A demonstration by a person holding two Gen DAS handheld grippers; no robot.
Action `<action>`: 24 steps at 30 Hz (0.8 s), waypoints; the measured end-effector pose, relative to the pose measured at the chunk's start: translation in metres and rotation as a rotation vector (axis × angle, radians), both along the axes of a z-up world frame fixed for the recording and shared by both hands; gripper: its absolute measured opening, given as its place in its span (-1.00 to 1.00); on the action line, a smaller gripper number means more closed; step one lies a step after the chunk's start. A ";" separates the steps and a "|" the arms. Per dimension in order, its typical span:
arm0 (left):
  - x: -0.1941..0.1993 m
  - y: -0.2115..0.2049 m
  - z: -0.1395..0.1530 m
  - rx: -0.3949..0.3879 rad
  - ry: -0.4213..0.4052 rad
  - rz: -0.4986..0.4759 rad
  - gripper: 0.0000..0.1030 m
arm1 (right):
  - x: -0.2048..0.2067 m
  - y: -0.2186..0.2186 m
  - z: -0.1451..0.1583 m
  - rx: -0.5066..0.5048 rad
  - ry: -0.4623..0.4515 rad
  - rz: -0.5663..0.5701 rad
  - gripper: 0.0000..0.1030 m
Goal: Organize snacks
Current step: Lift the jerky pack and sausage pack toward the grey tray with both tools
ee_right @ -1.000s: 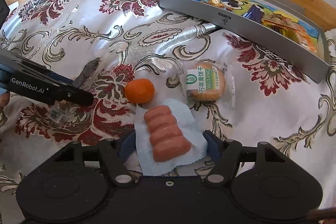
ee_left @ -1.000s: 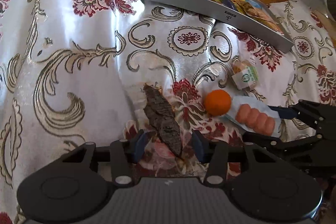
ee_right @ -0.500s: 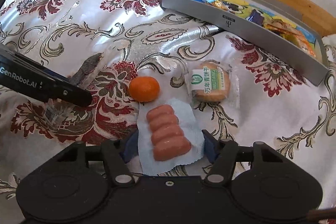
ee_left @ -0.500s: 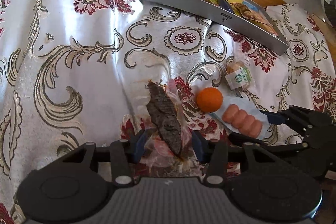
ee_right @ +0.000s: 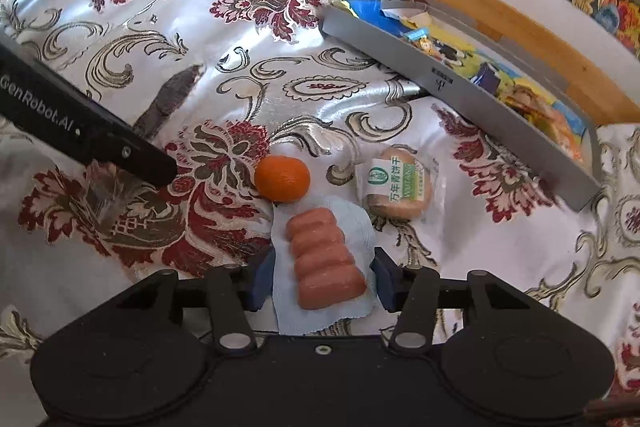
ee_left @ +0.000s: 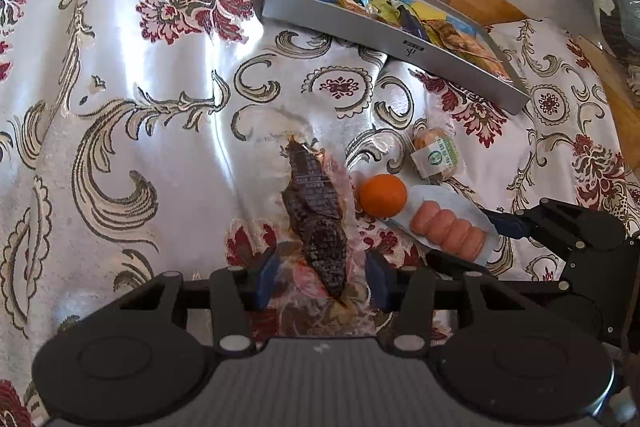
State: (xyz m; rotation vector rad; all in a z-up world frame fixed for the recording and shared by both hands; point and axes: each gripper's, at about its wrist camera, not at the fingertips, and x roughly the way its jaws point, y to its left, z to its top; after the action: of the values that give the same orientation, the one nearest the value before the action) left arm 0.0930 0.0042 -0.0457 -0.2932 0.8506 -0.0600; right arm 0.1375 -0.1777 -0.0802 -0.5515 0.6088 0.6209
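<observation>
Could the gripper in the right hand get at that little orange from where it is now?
Probably not directly: the sausage pack lies between the right gripper's fingers, straight in front of the orange. It would have to lift over or go around.

The left tool (ee_right: 132, 155) is cut off at nine o'clock in the right wrist view and covers part of the dark jerky (ee_right: 172, 95). The packets in the tray (ee_left: 384, 39) are too jumbled to tell apart. The bun wrapper (ee_left: 438, 157) print is too small to read there.
</observation>
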 end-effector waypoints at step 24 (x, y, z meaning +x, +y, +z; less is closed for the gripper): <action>0.002 -0.015 0.016 0.066 -0.115 -0.016 -0.02 | -0.026 0.004 0.020 -0.102 -0.376 0.037 0.01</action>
State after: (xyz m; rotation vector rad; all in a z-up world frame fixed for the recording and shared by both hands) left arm 0.0953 -0.0105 -0.0296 -0.2185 0.7393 -0.0630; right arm 0.1115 -0.1734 -0.0606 -0.7550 0.2765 0.5048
